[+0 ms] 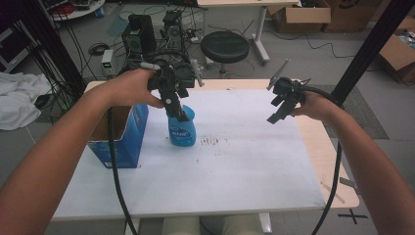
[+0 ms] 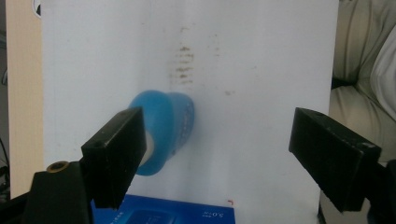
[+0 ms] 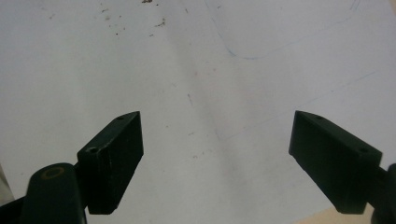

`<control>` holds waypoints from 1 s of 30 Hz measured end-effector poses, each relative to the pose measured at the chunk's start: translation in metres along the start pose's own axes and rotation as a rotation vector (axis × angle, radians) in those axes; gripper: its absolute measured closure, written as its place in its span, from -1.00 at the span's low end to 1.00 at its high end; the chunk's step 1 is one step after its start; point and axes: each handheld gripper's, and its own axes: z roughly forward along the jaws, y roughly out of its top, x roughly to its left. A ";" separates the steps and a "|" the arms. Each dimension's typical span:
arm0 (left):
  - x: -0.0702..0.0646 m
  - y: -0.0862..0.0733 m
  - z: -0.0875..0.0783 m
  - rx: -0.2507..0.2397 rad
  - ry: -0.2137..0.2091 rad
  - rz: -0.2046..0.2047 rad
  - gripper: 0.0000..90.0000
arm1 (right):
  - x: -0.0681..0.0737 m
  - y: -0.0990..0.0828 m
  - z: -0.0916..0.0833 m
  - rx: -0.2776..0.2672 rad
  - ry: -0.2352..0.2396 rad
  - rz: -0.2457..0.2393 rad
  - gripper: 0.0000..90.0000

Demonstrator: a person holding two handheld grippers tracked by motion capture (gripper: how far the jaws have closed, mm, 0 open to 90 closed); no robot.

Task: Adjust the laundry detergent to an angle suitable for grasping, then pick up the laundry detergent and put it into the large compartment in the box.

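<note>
The white rectangular worktop sheet [image 1: 254,161] covers most of the pale wooden table [image 1: 323,147]. An open blue cardboard box [image 1: 122,139] stands at the sheet's left edge, toward the far corner. Just beside its right wall stands the translucent blue plastic cup with a printed label [image 1: 182,128], upright, mouth up, on the far-left part of the sheet.

The left gripper [image 1: 177,110] hangs directly above the cup, pointing down. In the left gripper view its jaws are spread wide, with the cup [image 2: 161,133] below them, offset toward one jaw and held by neither. The right gripper [image 1: 280,112] hovers above the far-right part of the sheet, well apart from the cup, its jaws likewise spread over bare sheet [image 3: 196,93].

Step in hand, as judged: grasp the cup with the left gripper. Procedure:
1. Centre the cup between the jaws before descending; it currently sits off-centre.
2. Lower until the jaws straddle the wall or rim.
3. Close gently; thin plastic is likely to deform.

Obstruction: the box stands close on one side, so keep the nearer jaw clear of its wall. A patch of small brown marks [image 1: 210,142] lies on the sheet right of the cup; it should not impede.
</note>
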 end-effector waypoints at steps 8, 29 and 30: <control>0.003 -0.005 -0.001 0.008 0.001 -0.024 -0.56 | -0.002 0.003 -0.005 -0.007 -0.002 0.002 -0.62; 0.024 -0.011 0.012 0.025 0.007 -0.037 -0.56 | -0.003 0.002 0.004 0.000 0.009 -0.003 -0.62; 0.031 -0.012 0.016 0.034 0.000 -0.043 -0.56 | -0.002 0.002 0.004 0.004 0.009 0.002 -0.62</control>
